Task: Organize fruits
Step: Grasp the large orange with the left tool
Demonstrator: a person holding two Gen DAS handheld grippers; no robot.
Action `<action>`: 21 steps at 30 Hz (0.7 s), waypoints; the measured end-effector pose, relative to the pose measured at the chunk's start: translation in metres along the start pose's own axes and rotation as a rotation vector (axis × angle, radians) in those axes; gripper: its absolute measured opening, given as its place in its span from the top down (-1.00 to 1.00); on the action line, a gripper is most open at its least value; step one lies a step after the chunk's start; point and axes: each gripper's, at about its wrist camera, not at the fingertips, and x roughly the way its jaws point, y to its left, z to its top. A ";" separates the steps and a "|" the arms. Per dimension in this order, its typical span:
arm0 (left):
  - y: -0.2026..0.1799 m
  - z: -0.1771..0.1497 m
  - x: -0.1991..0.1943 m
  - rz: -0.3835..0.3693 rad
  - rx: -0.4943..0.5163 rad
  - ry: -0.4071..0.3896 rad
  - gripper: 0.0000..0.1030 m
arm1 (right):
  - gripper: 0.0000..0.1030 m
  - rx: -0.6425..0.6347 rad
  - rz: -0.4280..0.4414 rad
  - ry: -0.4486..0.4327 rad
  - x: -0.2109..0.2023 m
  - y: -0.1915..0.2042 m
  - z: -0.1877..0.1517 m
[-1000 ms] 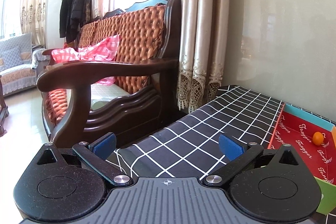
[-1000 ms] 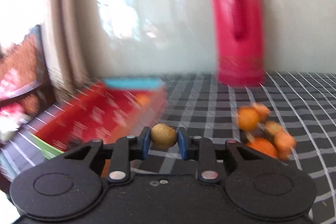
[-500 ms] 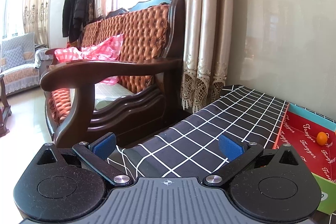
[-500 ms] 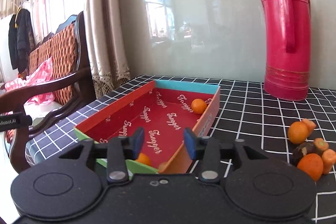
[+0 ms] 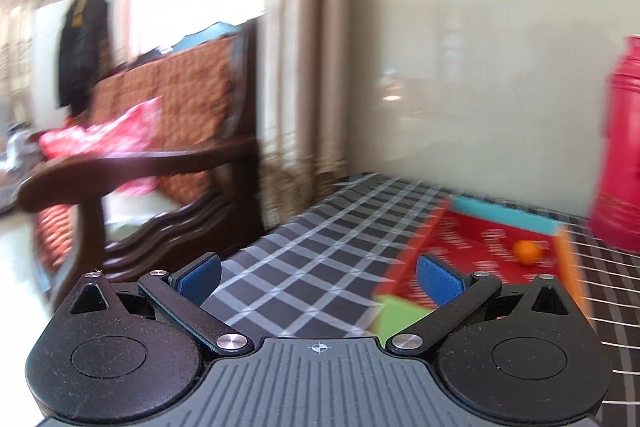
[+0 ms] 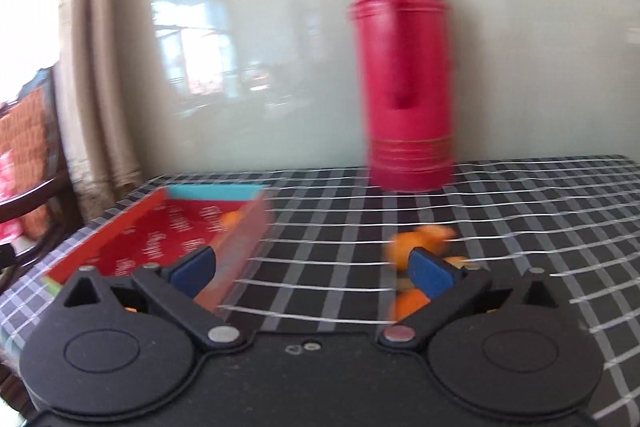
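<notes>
Motion blur smears both views: the loose fruits (image 6: 418, 245) on the table (image 6: 520, 227) read only as orange smudges, their number and kind unclear. The right gripper (image 6: 312, 269) covers some of them. In the left view, the red flask (image 5: 620, 155) is cut by the right edge.

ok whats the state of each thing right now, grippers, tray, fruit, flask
left gripper: open, holding nothing
right gripper: open, holding nothing
red tray: open-topped, flat on the table
orange in the tray: loose by the tray's far end
fruit pile: still on the checked cloth, outside the tray
red flask: upright, lid on
</notes>
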 end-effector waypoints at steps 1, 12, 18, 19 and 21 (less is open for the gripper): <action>-0.012 0.001 -0.003 -0.038 0.020 -0.009 -1.00 | -0.89 0.014 -0.039 -0.004 -0.001 -0.010 0.000; -0.147 -0.020 -0.038 -0.420 0.253 -0.016 -1.00 | -0.89 0.158 -0.460 -0.023 -0.023 -0.115 -0.007; -0.207 -0.037 -0.047 -0.523 0.306 0.033 -0.99 | -0.89 0.170 -0.532 -0.043 -0.037 -0.148 -0.012; -0.215 -0.040 -0.048 -0.532 0.311 0.042 -0.99 | -0.89 0.167 -0.548 -0.044 -0.039 -0.151 -0.013; -0.229 -0.044 -0.049 -0.548 0.316 0.057 -0.99 | -0.89 0.172 -0.575 -0.046 -0.042 -0.158 -0.014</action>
